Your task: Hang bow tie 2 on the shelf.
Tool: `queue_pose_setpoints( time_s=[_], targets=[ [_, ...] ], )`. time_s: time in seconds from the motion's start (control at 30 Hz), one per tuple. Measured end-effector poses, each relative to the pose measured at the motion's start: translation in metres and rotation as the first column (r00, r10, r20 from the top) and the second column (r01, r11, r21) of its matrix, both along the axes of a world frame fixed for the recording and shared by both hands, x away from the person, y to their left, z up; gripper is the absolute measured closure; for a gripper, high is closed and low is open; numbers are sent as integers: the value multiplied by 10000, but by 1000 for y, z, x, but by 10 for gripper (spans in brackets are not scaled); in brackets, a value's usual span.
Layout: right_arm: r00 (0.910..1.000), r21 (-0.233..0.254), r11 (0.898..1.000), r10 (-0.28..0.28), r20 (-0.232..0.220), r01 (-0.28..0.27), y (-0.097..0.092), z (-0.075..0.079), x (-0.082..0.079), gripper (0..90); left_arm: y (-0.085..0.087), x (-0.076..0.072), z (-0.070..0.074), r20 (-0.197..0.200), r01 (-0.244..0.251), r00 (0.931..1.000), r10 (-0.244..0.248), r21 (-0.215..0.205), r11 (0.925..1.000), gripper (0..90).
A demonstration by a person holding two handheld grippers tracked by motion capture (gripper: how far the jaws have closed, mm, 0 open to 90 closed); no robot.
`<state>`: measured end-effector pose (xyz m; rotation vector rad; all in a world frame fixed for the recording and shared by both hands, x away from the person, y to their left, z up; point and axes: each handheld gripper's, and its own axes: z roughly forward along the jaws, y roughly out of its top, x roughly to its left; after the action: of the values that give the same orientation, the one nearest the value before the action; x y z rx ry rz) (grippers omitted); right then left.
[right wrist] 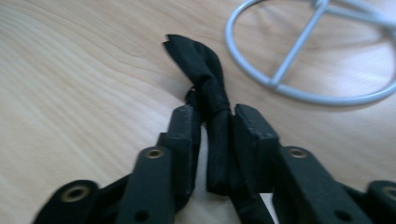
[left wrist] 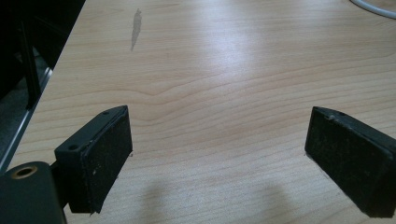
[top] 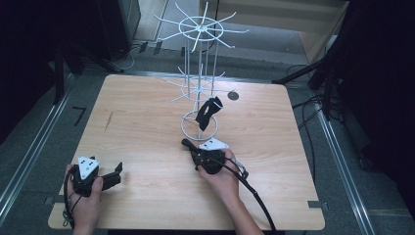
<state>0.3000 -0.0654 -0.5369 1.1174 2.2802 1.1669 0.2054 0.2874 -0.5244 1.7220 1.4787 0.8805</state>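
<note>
A white wire rack (top: 200,58) with hook arms stands on the far middle of the wooden table (top: 147,112). A black strap (top: 208,111) hangs on one of its low hooks. Just in front of the rack's base ring (right wrist: 280,88), my right gripper (right wrist: 218,114) is shut on a second black strap (right wrist: 201,60). That strap's free end pokes out past the jaws toward the ring. In the high view the right gripper (top: 195,152) points up and left. My left gripper (top: 115,175) rests near the table's front left corner, and its jaws (left wrist: 217,140) stand wide open over bare wood.
A small dark round mark (top: 233,95) lies on the table right of the rack. A grey smear (left wrist: 136,28) marks the wood at the left. Cables (top: 306,105) and dark stands surround the table on the floor.
</note>
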Motion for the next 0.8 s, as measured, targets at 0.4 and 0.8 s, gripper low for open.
queue_pose_setpoints(
  time_s=[0.4,0.8],
  targets=[
    [9970,303,9980,-578,523,562,-8,2,3,660,0,0,0,-18,0,10000,0,-26,10000,82],
    [9990,-310,9985,-455,-40,453,-9,-6,10,680,0,0,0,-23,-11,10000,11,-1,10000,82]
  ],
)
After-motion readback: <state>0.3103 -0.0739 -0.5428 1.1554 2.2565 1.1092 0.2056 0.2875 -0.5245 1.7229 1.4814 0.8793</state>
